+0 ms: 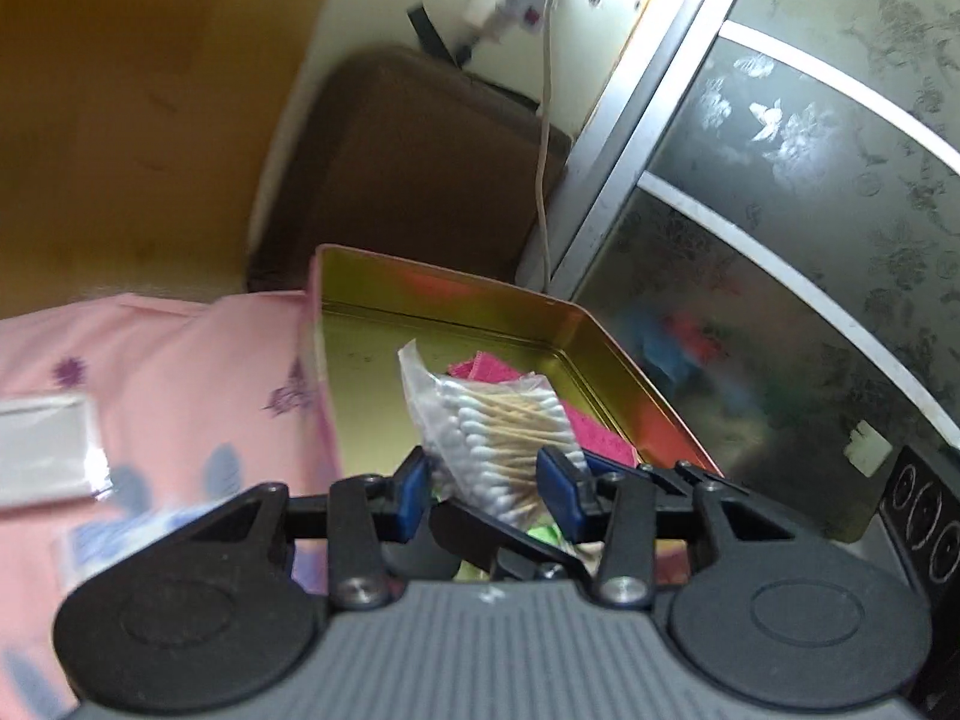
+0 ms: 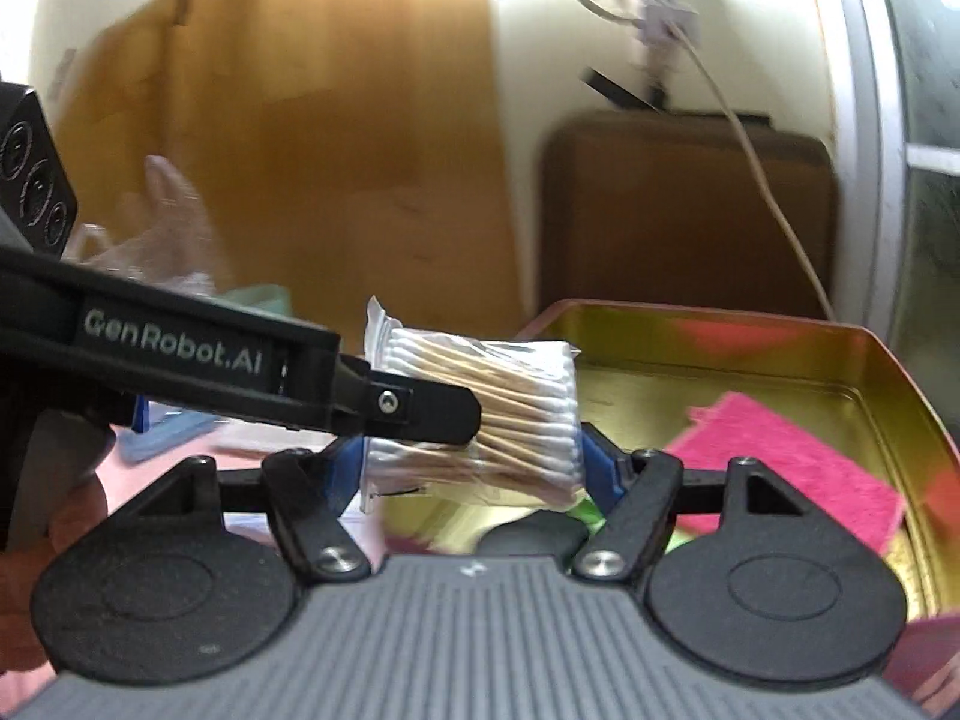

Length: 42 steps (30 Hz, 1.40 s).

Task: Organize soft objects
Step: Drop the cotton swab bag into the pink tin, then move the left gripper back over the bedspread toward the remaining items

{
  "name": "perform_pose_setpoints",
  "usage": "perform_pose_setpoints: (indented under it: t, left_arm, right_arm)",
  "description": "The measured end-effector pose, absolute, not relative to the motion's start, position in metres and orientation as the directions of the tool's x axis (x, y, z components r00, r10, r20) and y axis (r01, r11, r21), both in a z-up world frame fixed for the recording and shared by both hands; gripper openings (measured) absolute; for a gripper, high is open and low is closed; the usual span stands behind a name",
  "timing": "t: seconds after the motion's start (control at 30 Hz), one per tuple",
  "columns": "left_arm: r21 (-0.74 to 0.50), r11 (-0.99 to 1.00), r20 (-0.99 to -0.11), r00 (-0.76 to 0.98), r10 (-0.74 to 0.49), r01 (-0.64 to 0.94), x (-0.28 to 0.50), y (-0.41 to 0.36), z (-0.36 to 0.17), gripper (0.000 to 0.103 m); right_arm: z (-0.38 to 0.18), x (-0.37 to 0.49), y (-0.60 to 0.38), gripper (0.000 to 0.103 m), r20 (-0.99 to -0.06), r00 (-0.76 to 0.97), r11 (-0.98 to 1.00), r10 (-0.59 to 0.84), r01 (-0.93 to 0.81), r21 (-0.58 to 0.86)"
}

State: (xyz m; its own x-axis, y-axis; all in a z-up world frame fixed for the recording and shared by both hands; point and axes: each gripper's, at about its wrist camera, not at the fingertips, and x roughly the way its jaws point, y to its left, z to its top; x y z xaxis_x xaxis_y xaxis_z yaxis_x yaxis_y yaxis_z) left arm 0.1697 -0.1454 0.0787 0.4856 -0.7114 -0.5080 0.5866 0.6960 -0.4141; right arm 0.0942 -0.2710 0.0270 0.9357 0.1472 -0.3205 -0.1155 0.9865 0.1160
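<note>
A clear bag of cotton swabs (image 1: 492,432) with wooden sticks hangs between the blue-padded fingers of my left gripper (image 1: 489,489), above the near edge of a gold metal tin (image 1: 456,312). In the right wrist view the same bag (image 2: 480,414) also sits between the fingers of my right gripper (image 2: 474,468), and the left gripper's black finger (image 2: 420,408) lies across it. A pink sponge cloth (image 2: 792,468) lies in the tin (image 2: 750,330); it also shows in the left wrist view (image 1: 492,369).
The tin rests on a pink patterned bedcover (image 1: 168,384). A white flat packet (image 1: 48,450) lies at the left. A dark patterned cabinet door (image 1: 810,240) stands at the right. A brown cushion (image 1: 420,174) and a white cable (image 1: 546,120) are behind.
</note>
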Motion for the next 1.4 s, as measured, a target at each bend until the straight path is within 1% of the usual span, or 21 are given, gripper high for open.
perform_pose_setpoints:
  t: [0.07,0.13,0.17,0.2,0.27,0.33,0.37,0.43,0.47,0.5,0.53,0.57,0.7,0.77,0.93,1.13,1.4]
  left_arm:
    - [-0.413,0.707,-0.524,0.485,-0.700,0.574,0.185,-0.162,0.074,0.039]
    - [-0.391,0.732,-0.539,0.506,-0.673,0.558,0.200,-0.177,0.069,0.039]
    - [-0.359,0.760,-0.550,0.535,-0.641,0.542,0.205,-0.184,0.067,0.037]
    - [-0.326,0.788,-0.560,0.565,-0.606,0.523,0.209,-0.189,0.065,0.037]
    - [-0.296,0.814,-0.570,0.591,-0.570,0.500,0.215,-0.194,0.062,0.038]
    - [-0.308,0.810,-0.565,0.590,-0.577,0.498,0.215,-0.192,0.061,0.039]
    - [-0.308,0.809,-0.558,0.593,-0.580,0.502,0.211,-0.191,0.062,0.040]
    - [-0.293,0.811,-0.550,0.605,-0.576,0.506,0.202,-0.187,0.063,0.040]
    - [-0.291,0.811,-0.548,0.606,-0.577,0.508,0.197,-0.183,0.064,0.040]
    - [-0.294,0.809,-0.546,0.605,-0.580,0.510,0.195,-0.179,0.066,0.040]
    - [-0.297,0.807,-0.543,0.606,-0.582,0.510,0.190,-0.176,0.067,0.040]
    - [-0.298,0.807,-0.537,0.609,-0.583,0.510,0.184,-0.169,0.068,0.040]
    - [-0.272,0.822,-0.522,0.640,-0.563,0.501,0.156,-0.144,0.075,0.041]
    - [-0.241,0.837,-0.531,0.655,-0.538,0.492,0.143,-0.135,0.078,0.043]
    - [-0.167,0.858,-0.530,0.690,-0.494,0.486,0.106,-0.117,0.081,0.045]
    - [-0.131,0.888,-0.548,0.714,-0.435,0.440,0.082,-0.095,0.073,0.045]
    - [-0.042,0.923,-0.554,0.760,-0.340,0.382,0.065,-0.064,0.062,0.060]
  right_arm:
    - [0.026,0.112,-0.284,0.076,-0.355,0.926,0.988,0.127,-0.086,0.127]
    - [0.024,0.128,-0.296,0.082,-0.385,0.918,0.991,0.098,-0.053,0.125]
    - [0.025,0.138,-0.297,0.086,-0.404,0.911,0.992,0.076,-0.029,0.120]
    - [0.025,0.142,-0.301,0.087,-0.405,0.913,0.992,0.057,-0.007,0.124]
    - [0.024,0.138,-0.306,0.087,-0.384,0.922,0.988,0.046,0.013,0.151]
    - [0.020,0.129,-0.309,0.087,-0.357,0.933,0.986,0.034,0.028,0.167]
    - [0.018,0.123,-0.311,0.087,-0.344,0.938,0.985,0.029,0.032,0.170]
    - [0.012,0.112,-0.311,0.087,-0.331,0.943,0.984,0.027,0.033,0.174]
    - [0.009,0.108,-0.313,0.083,-0.327,0.945,0.983,0.029,0.032,0.182]
    - [0.008,0.103,-0.311,0.076,-0.322,0.946,0.981,0.032,0.032,0.193]
    - [0.008,0.099,-0.310,0.073,-0.318,0.947,0.978,0.039,0.029,0.205]
    - [0.007,0.094,-0.311,0.067,-0.312,0.949,0.975,0.048,0.023,0.220]
    - [0.007,0.076,-0.298,0.052,-0.276,0.959,0.970,0.062,0.007,0.242]
    - [0.006,0.066,-0.290,0.051,-0.259,0.964,0.969,0.055,0.011,0.245]
    - [0.005,0.037,-0.275,0.052,-0.210,0.978,0.962,0.006,0.052,0.268]
    - [0.003,0.011,-0.260,0.052,-0.215,0.977,0.959,-0.010,0.071,0.276]
    - [-0.005,0.002,-0.253,0.052,-0.257,0.966,0.945,0.005,0.079,0.318]
